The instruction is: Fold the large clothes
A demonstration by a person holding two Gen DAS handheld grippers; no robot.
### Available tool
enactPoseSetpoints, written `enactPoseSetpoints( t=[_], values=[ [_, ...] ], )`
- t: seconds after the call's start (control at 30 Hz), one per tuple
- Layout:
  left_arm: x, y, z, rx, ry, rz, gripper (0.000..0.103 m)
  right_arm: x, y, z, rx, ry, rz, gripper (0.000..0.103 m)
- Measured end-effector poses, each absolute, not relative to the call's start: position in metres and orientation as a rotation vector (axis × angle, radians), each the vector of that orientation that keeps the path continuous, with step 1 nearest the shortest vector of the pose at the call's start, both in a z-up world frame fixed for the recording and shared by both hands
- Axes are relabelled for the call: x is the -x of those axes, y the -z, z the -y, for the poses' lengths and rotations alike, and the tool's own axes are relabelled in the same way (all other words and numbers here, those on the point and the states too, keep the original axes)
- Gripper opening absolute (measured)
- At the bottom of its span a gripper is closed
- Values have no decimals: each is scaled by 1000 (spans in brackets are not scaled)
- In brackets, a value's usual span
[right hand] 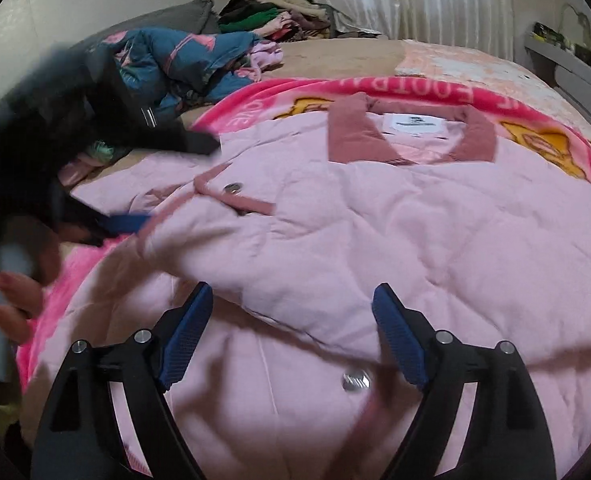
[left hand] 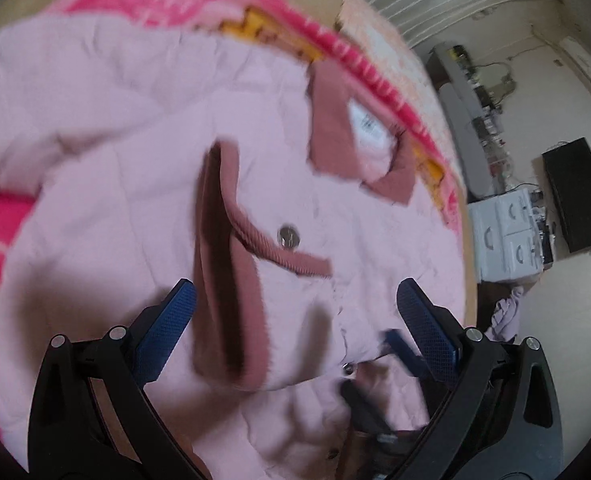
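A pale pink quilted jacket [right hand: 395,232] with a darker pink collar [right hand: 411,136] and a folded-in sleeve cuff [right hand: 235,200] lies spread on a bright pink blanket [right hand: 255,96] on a bed. The jacket also fills the left wrist view [left hand: 143,128], with the cuff [left hand: 223,264] and a snap button [left hand: 286,236] just ahead. My left gripper [left hand: 295,300] is open and empty above the cuff; it shows blurred at the left of the right wrist view [right hand: 127,222]. My right gripper [right hand: 293,300] is open and empty over the jacket's lower front, near a snap button [right hand: 355,381].
A heap of blue and dark clothes [right hand: 167,64] lies on the bed at the far left, with more clothes [right hand: 279,16] by the curtain. In the left wrist view a white drawer unit [left hand: 507,240] and a black box [left hand: 579,196] stand on the floor right of the bed.
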State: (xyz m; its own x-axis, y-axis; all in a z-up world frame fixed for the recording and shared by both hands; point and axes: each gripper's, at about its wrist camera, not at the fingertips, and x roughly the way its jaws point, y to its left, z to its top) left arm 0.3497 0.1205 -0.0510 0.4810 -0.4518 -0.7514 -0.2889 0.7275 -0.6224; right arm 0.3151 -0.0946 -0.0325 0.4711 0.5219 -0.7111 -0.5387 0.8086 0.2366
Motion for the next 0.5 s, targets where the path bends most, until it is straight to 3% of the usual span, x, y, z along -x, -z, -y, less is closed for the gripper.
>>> enactPoseSetpoints(
  t=[0.13,0.17,0.23,0.27,0.3,0.37,0.5],
  values=[
    [-348,69,-108,794,105,-1121,92,-307,21,135,-19,-561,-836,83],
    [-348,71,-104,777,96,-1123,87,-307,21,143,-16,-530,-838,83],
    [-349,70,-97,731,76,-1120,62,-305,20,163,18,-426,-844,83],
    [-349,68,-93,705,73,-1111,57,-305,20,170,28,-391,-841,83],
    [-350,63,-89,686,97,-1092,41,-305,20,179,34,-361,-836,83],
    [-352,50,-83,616,118,-1059,21,-303,19,198,18,-314,-828,83],
    [-357,4,-75,486,136,-959,15,-303,15,233,-43,-252,-807,83]
  ],
)
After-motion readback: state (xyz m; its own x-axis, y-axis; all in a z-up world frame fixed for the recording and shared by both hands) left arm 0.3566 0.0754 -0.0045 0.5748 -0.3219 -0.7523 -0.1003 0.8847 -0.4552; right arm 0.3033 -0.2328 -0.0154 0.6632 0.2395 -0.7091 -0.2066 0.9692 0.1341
